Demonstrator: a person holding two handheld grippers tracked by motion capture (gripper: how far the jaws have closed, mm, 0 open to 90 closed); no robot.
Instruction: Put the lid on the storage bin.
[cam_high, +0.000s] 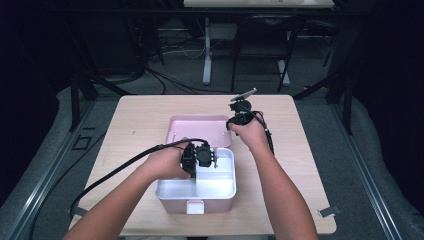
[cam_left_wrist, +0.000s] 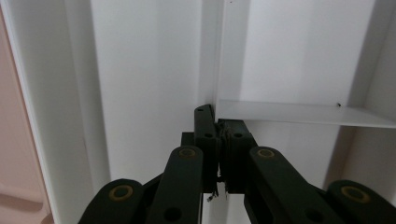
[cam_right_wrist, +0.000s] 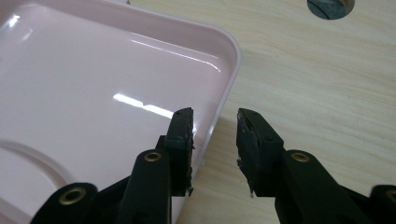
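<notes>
Light wooden table (cam_high: 140, 125), pink box (cam_high: 195, 197), pink lid (cam_high: 197, 131) behind it

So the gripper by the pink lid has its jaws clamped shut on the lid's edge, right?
Not quite. The right gripper is by the pink lid, but its jaws stand apart astride the lid's edge without pressing on it, as the right gripper view shows.

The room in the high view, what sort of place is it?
Probably a lab or recording workspace, not a home: a lone wooden table on grey floor, cables trailing behind it, dark metal framing at the sides, and another desk's legs beyond.
</notes>
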